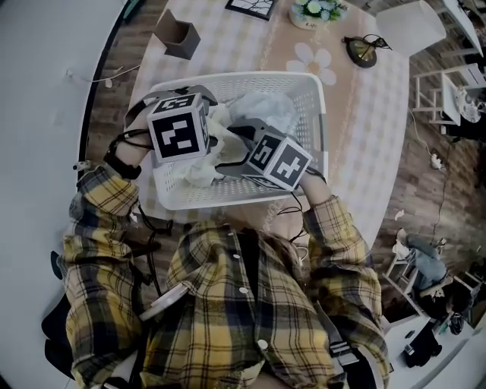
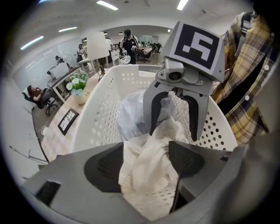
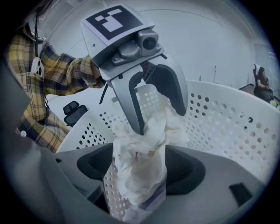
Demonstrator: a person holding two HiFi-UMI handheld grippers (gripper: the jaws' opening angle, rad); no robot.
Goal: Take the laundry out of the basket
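A white perforated laundry basket (image 1: 313, 114) stands on the table in front of me. Both grippers reach into it and face each other over a bunched white cloth (image 1: 199, 172). In the left gripper view the cloth (image 2: 144, 170) lies between the wide jaws of my left gripper (image 2: 146, 162), and the pads do not clamp it. My right gripper (image 2: 175, 132) straddles the same cloth opposite. In the right gripper view the cloth (image 3: 138, 175) stands between the spread jaws of the right gripper (image 3: 140, 168). A second pale garment (image 2: 131, 116) lies deeper in the basket.
The table (image 1: 380, 129) carries a checked cloth, a brown open box (image 1: 178, 36), a flower pot (image 1: 317, 11), a framed picture (image 1: 250, 6) and a round dark object (image 1: 363, 50). A white chair (image 1: 410, 26) stands beyond. People are in the room behind (image 2: 127, 41).
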